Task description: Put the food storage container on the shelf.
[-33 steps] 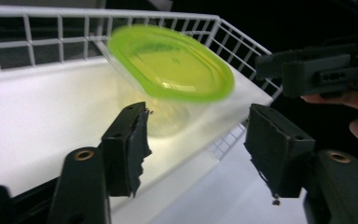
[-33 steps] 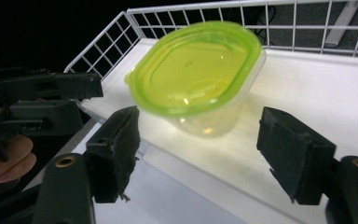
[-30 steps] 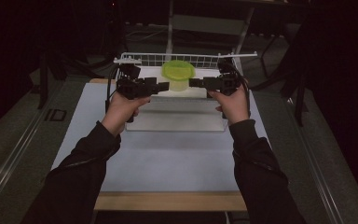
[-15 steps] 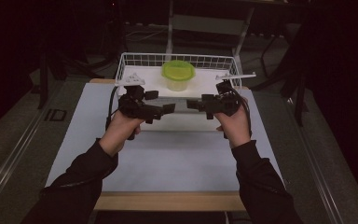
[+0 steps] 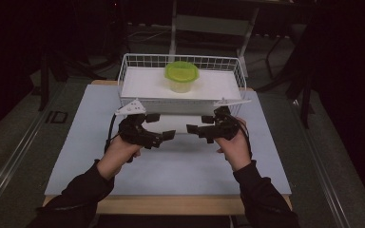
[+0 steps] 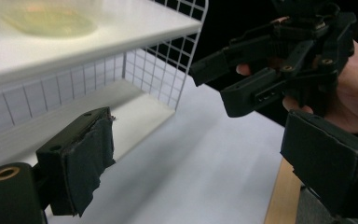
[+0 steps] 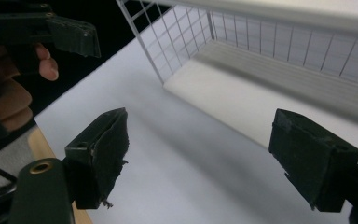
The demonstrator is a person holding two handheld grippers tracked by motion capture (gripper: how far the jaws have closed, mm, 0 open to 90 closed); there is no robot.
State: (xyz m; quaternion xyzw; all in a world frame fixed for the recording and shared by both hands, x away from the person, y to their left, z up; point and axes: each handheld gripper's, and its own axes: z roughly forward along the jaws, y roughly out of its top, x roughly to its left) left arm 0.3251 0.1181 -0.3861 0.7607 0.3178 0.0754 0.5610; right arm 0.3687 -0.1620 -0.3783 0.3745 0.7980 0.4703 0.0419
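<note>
At frame centre, the left gripper (image 5: 168, 135) and right gripper (image 5: 193, 128) are held with jaws apart and empty, below the wire basket (image 5: 135, 61) containing a green-lidded tub (image 5: 181, 76).

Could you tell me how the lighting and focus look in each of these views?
High view: dark surroundings, with the pale table mat and white wire basket lit and the green-lidded container slightly soft. Left gripper view: that container is washed out and blurred. Right gripper view: the basket wire is soft, with shadow beneath.

A white wire basket (image 5: 128, 76) sits at the far edge of the pale surface (image 5: 171, 166). A lime-lidded tub (image 5: 182, 76) stands upright inside it.
</note>
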